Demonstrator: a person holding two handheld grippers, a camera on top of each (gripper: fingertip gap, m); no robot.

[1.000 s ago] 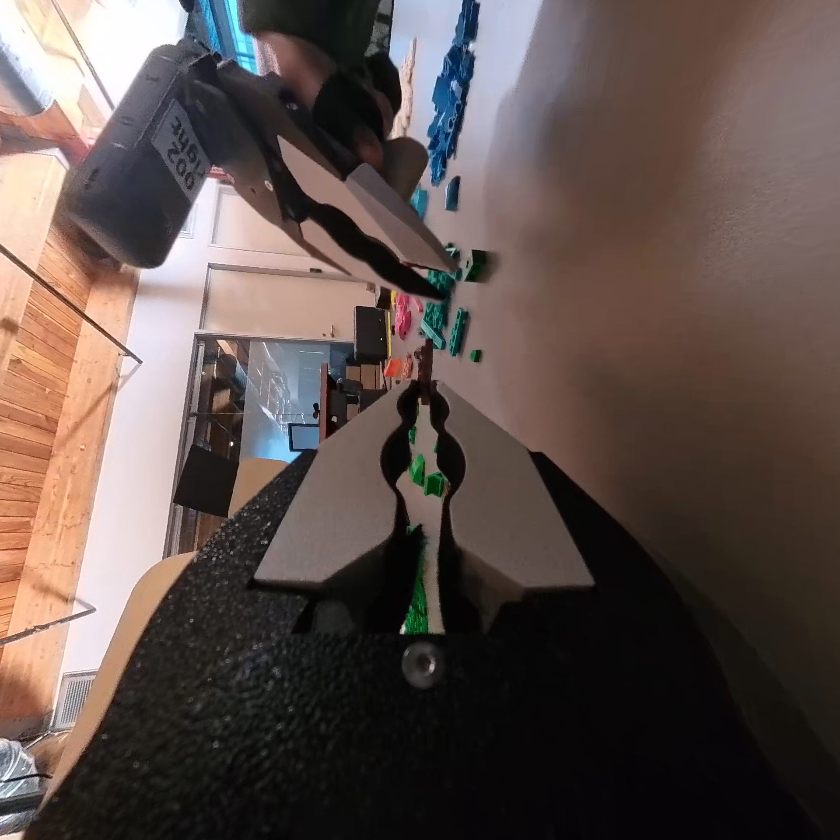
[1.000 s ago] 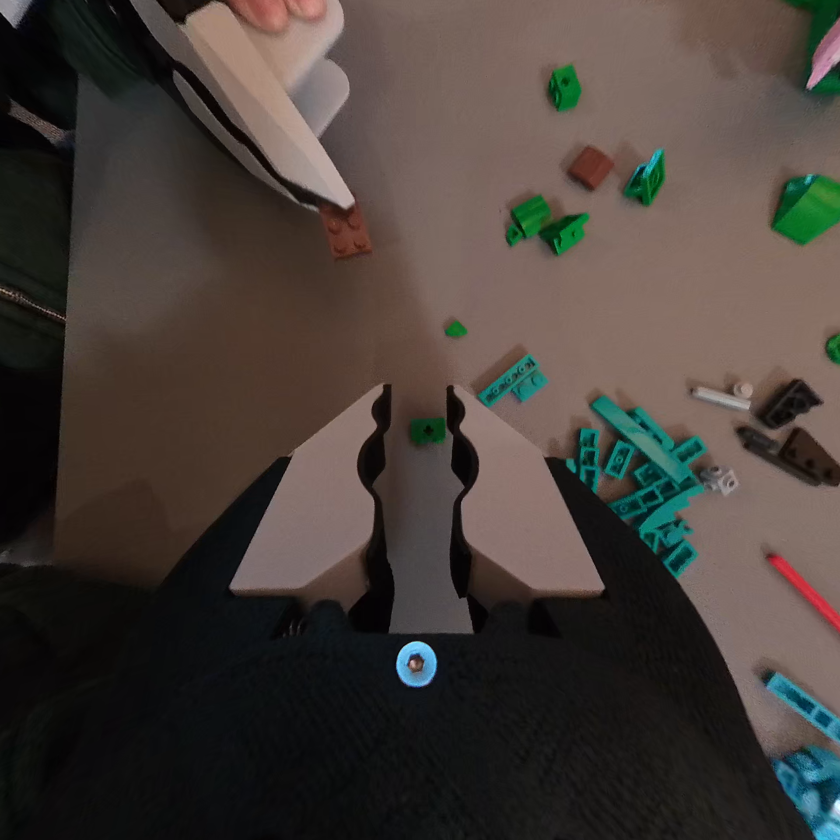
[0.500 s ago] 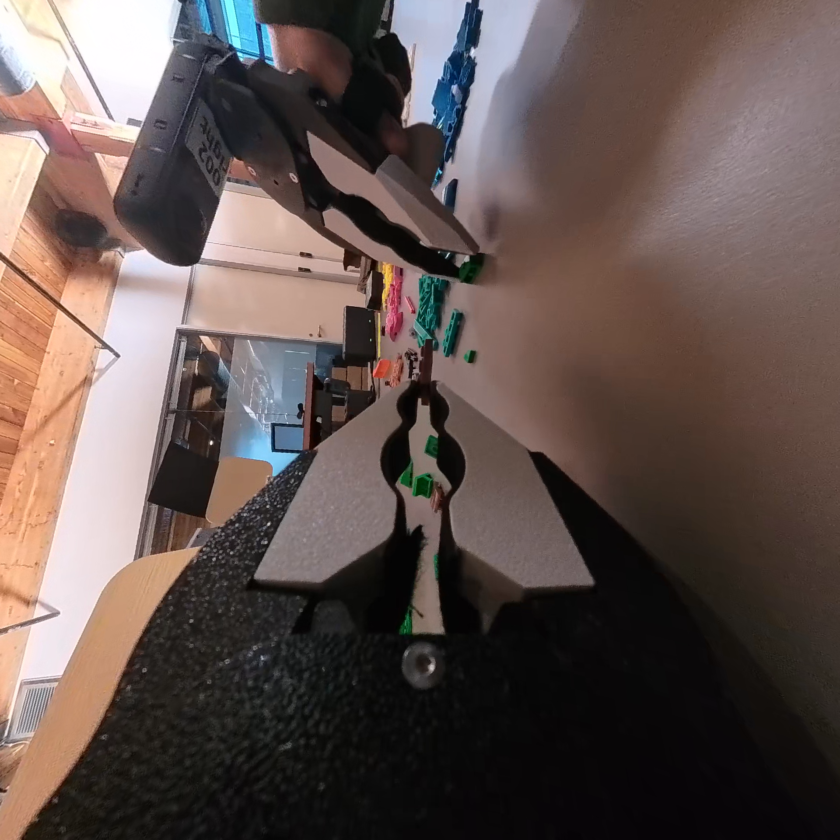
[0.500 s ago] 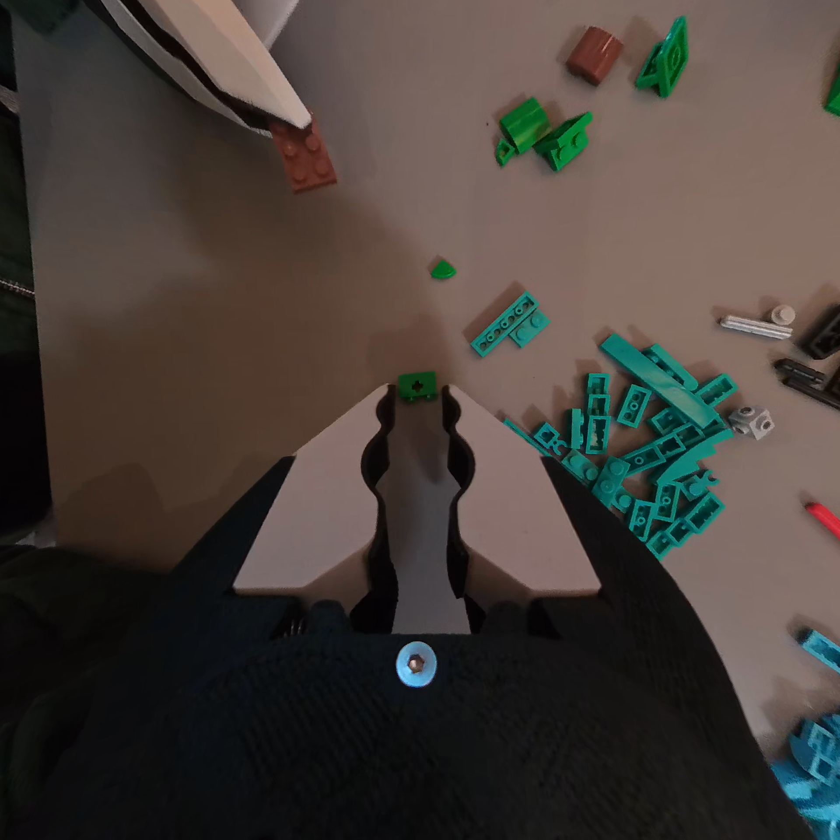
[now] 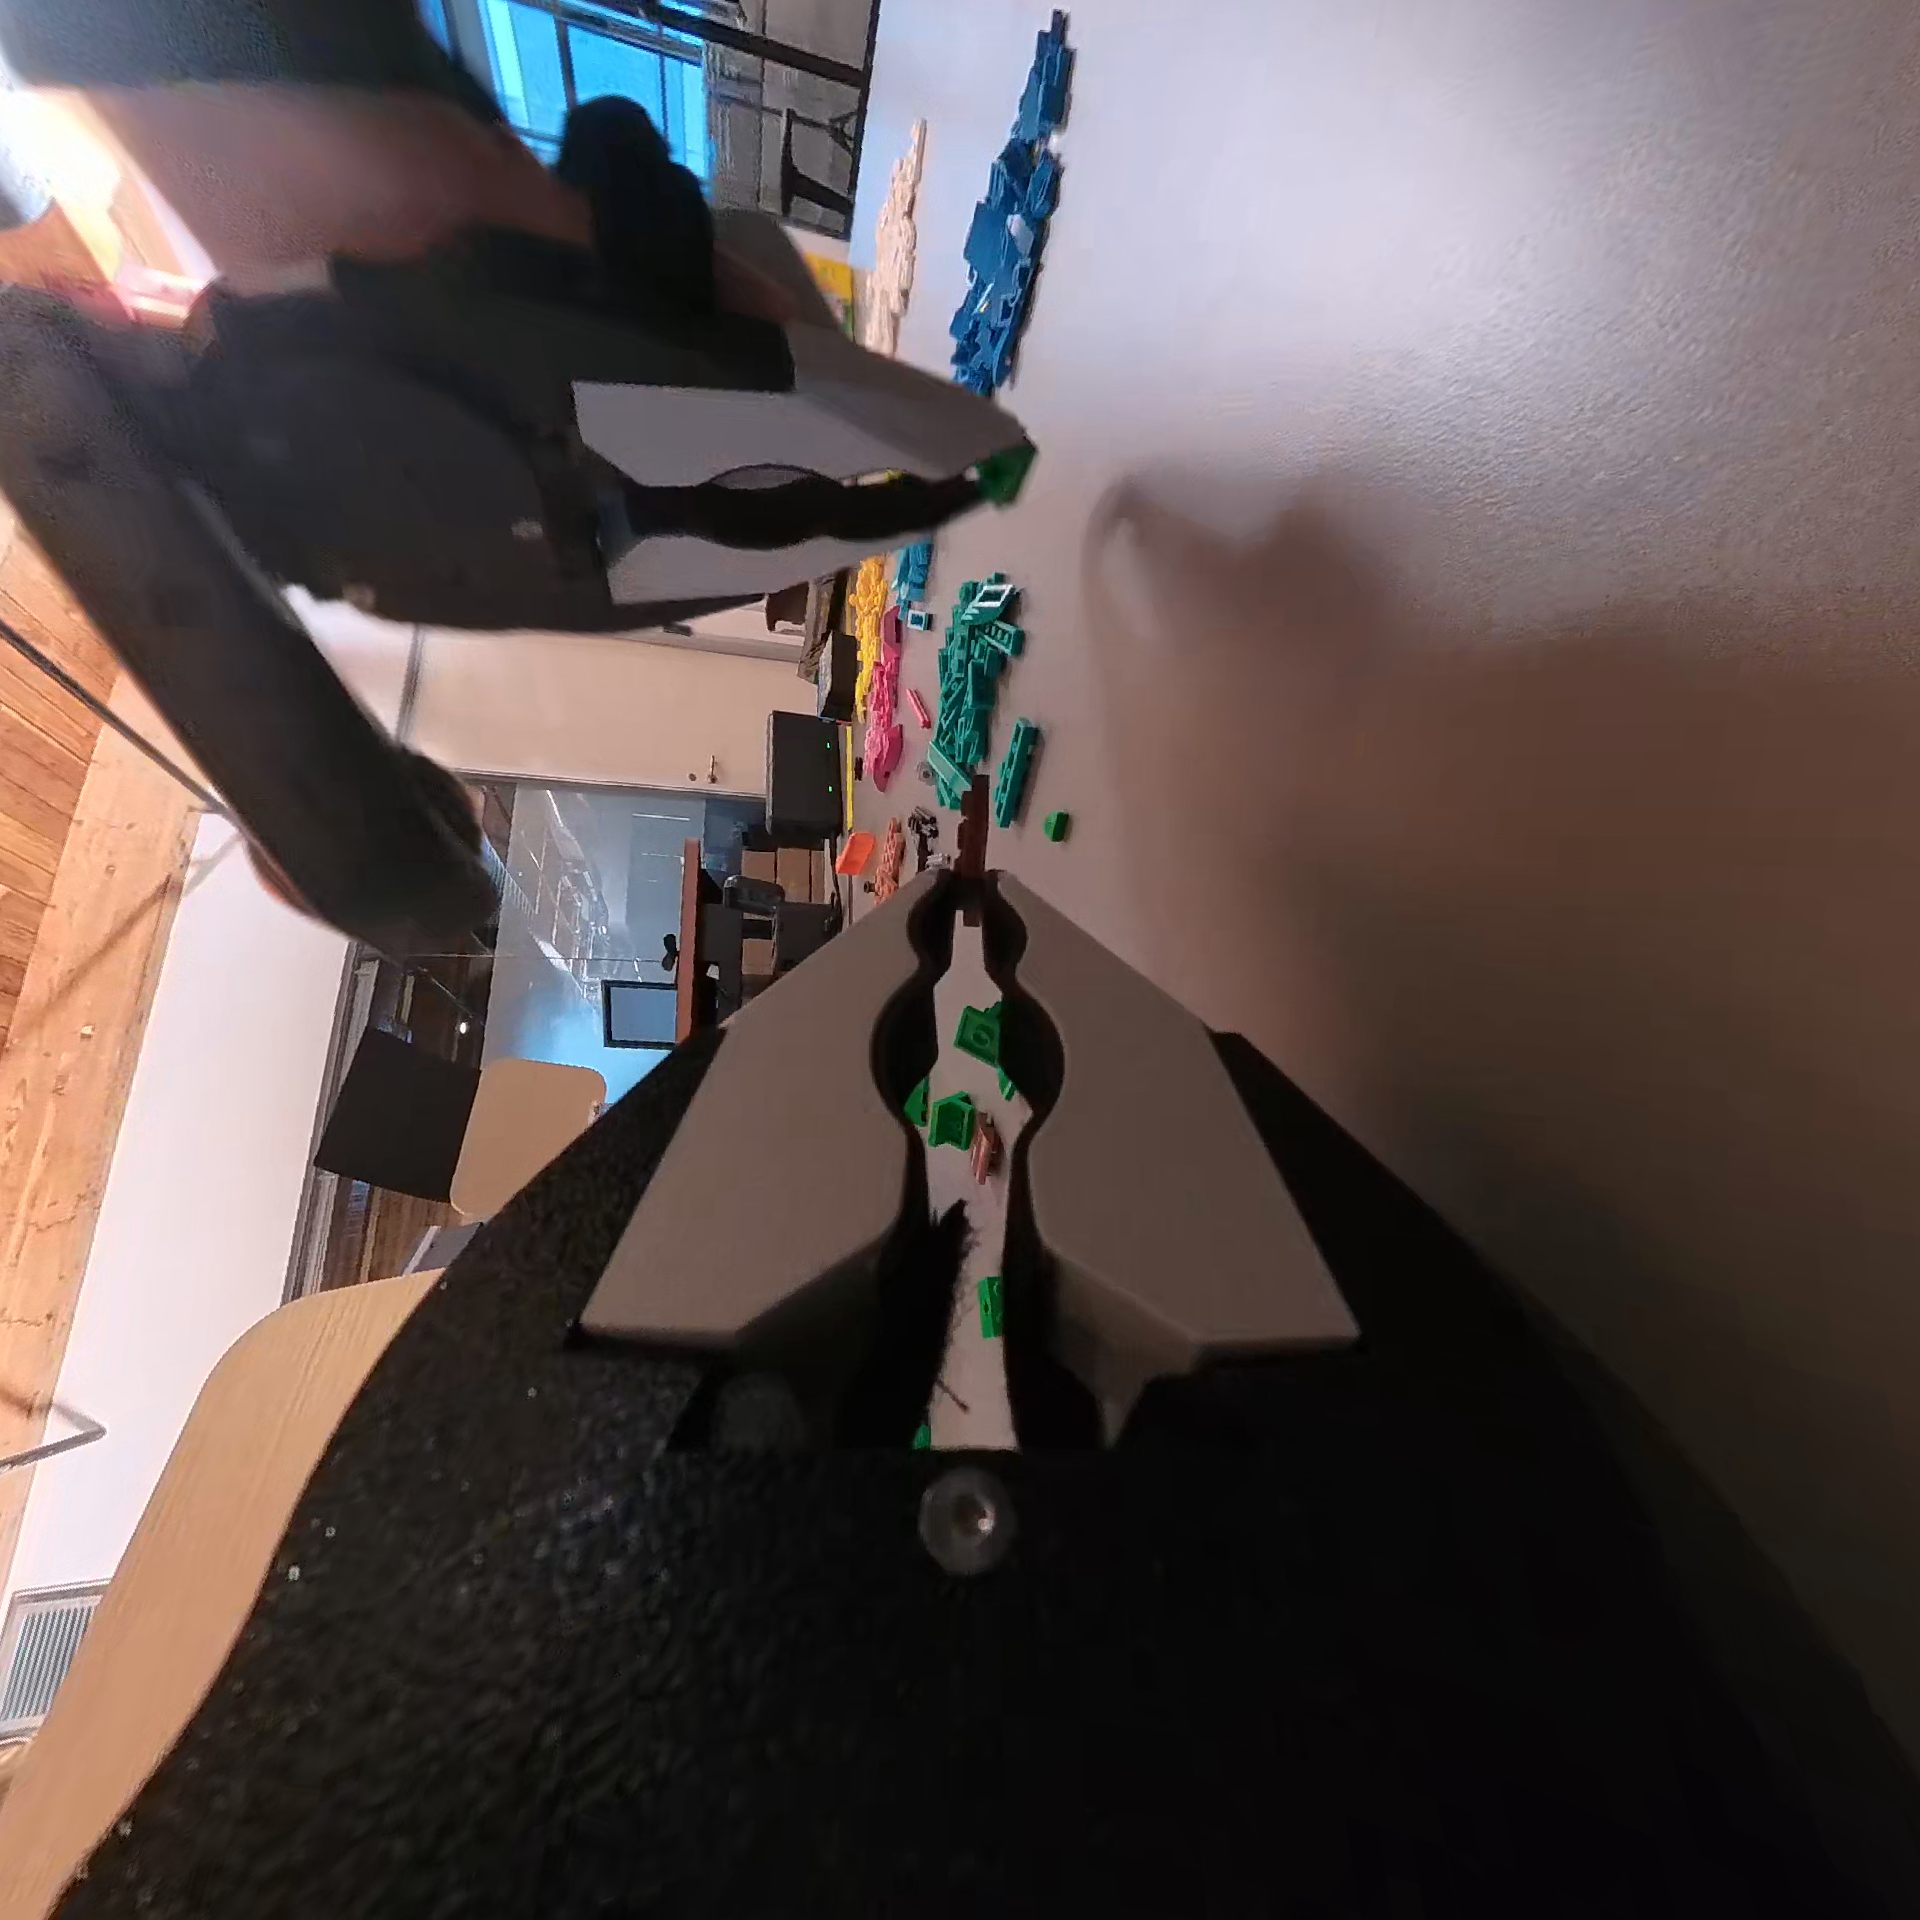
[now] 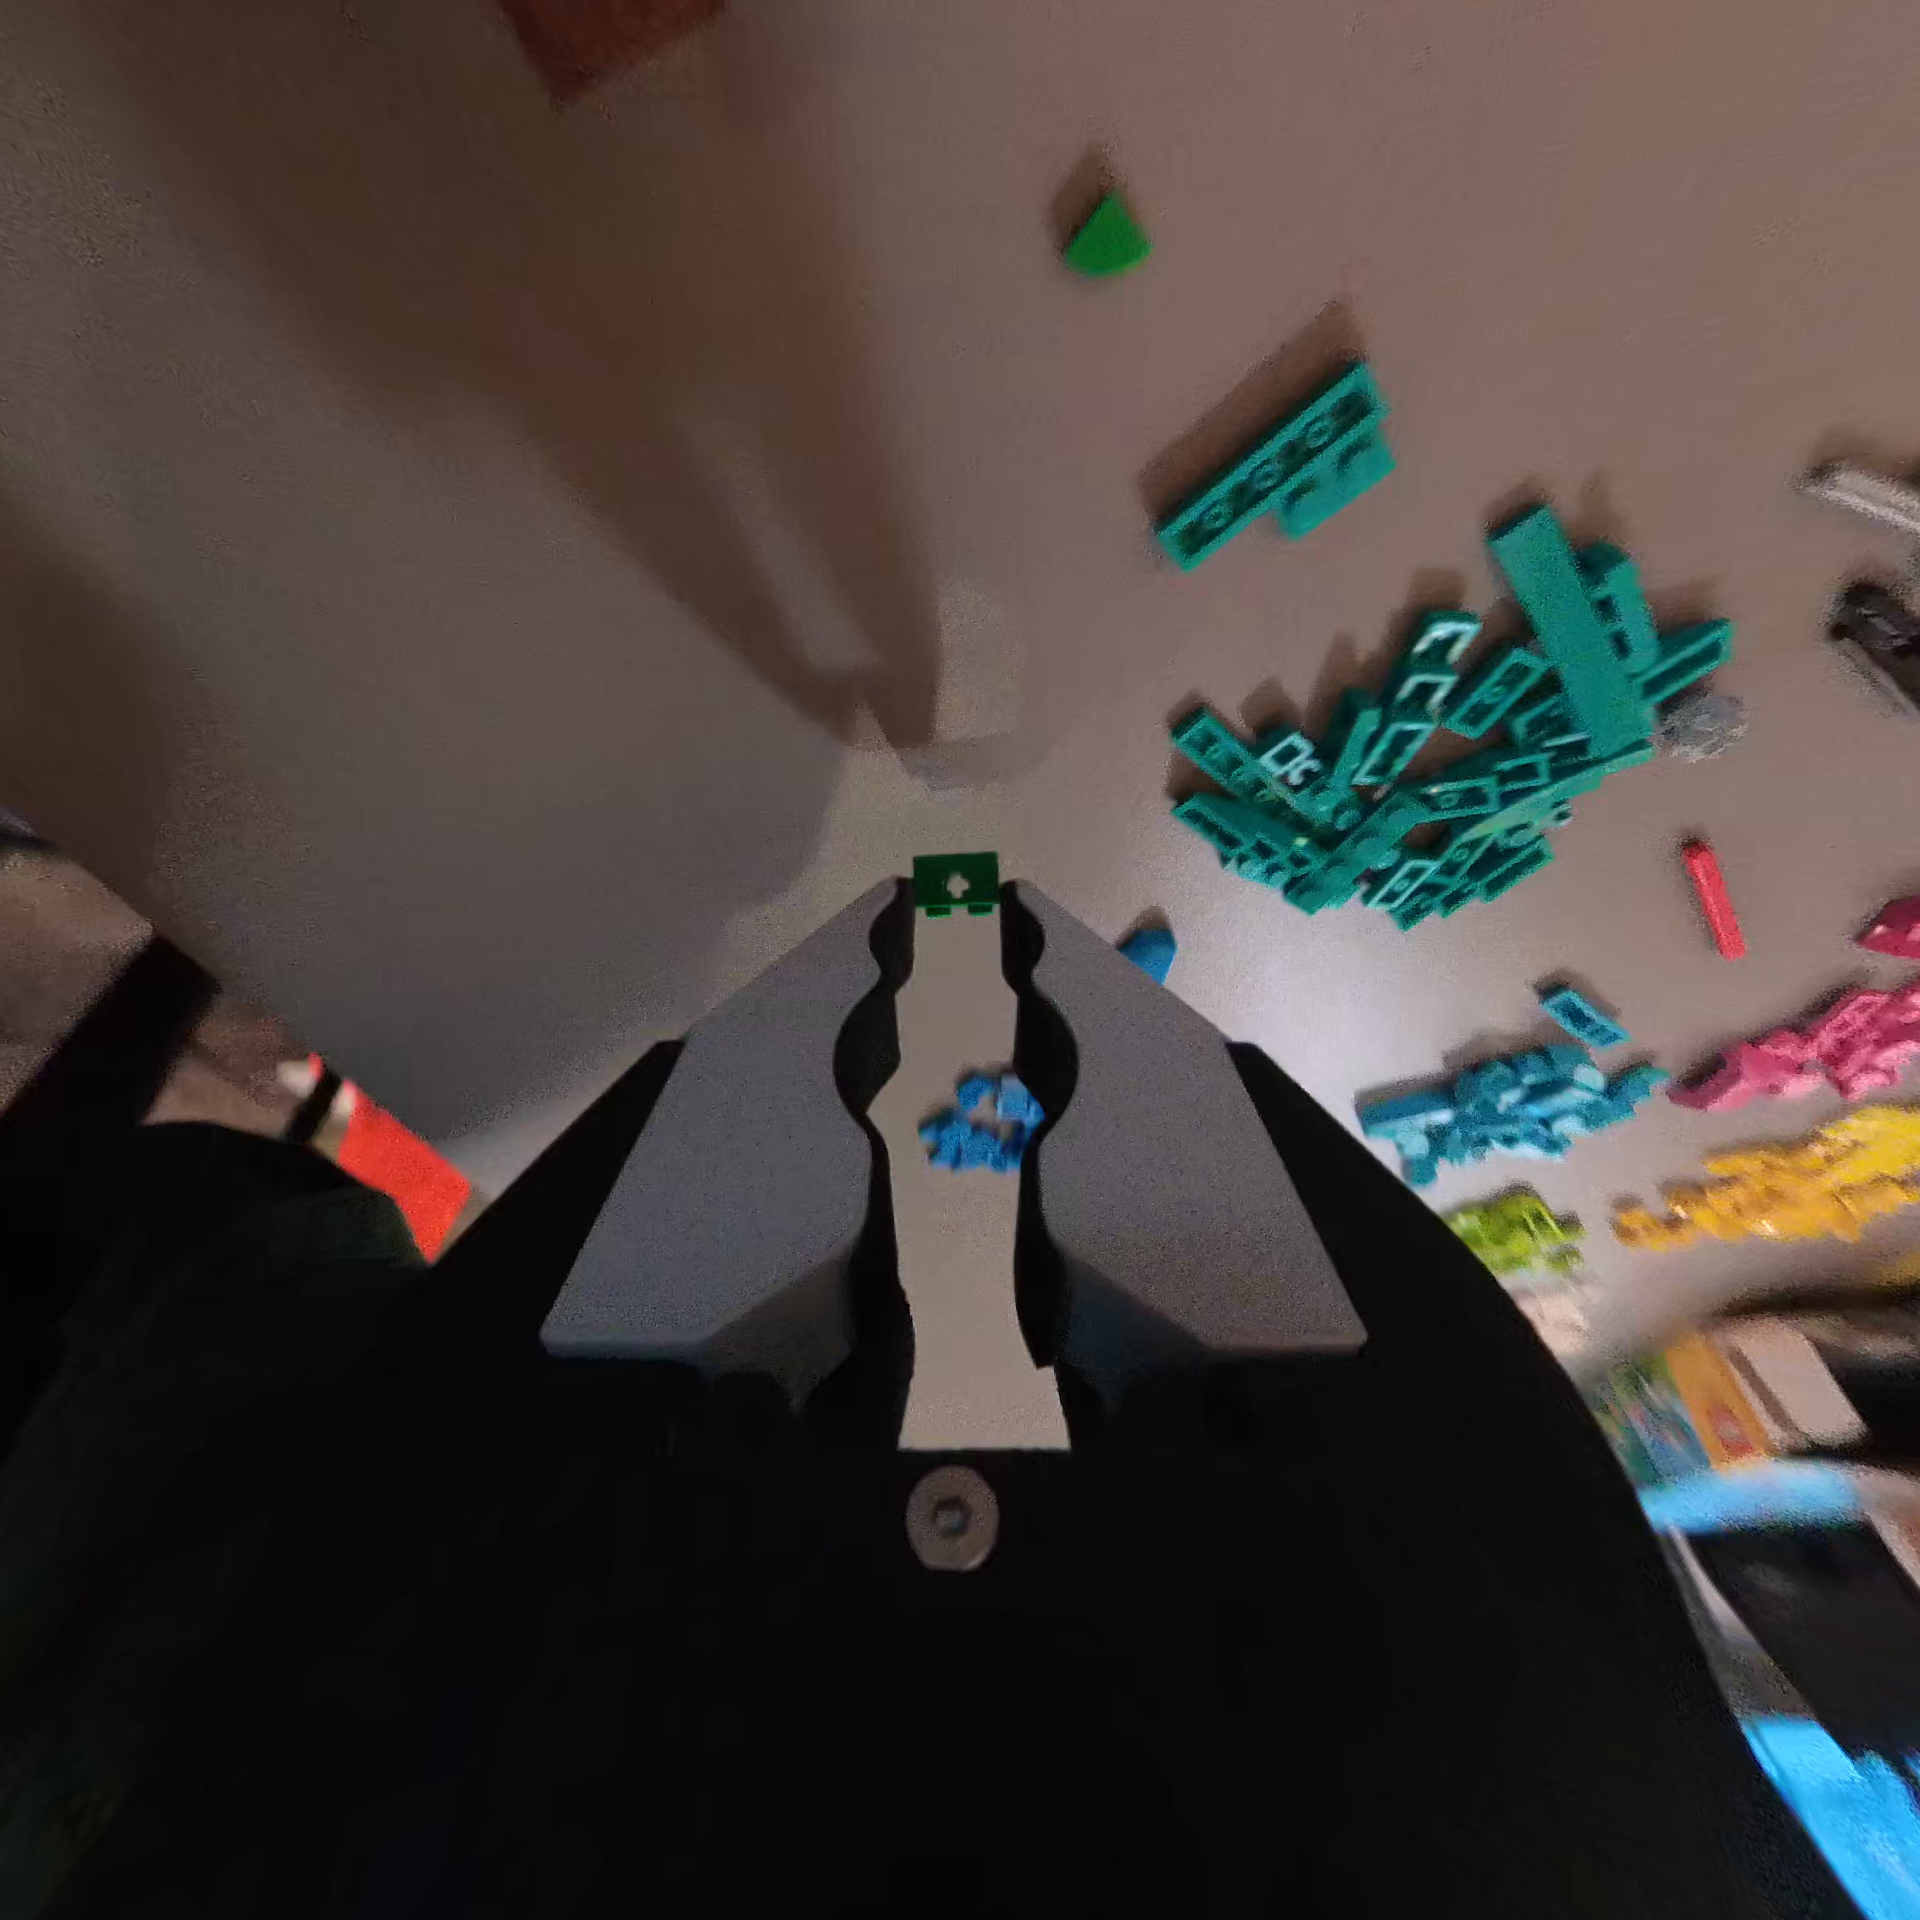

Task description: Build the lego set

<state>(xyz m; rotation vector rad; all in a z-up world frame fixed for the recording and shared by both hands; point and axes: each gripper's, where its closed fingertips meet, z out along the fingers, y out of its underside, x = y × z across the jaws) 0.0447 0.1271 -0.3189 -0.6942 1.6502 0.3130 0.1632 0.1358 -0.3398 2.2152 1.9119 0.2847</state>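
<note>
In the left wrist view, the left gripper (image 5: 971, 883) is lying sideways along the worktop (image 5: 1507, 520), pinching a brown plate (image 5: 974, 844) at its tips. In the right wrist view, the right gripper (image 6: 956, 894) is hanging above the worktop, clamping a small green brick (image 6: 955, 884) at its fingertips, left of the teal pieces (image 6: 1455, 769).

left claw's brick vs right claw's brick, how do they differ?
Colour: the left claw pinches a brown plate; the right claw pinches a green brick.
Shape: the brown plate shows thin and edge-on; the green brick is a squarish block with a hole through its face.
Shared: each is gripped at the very fingertips.
</note>
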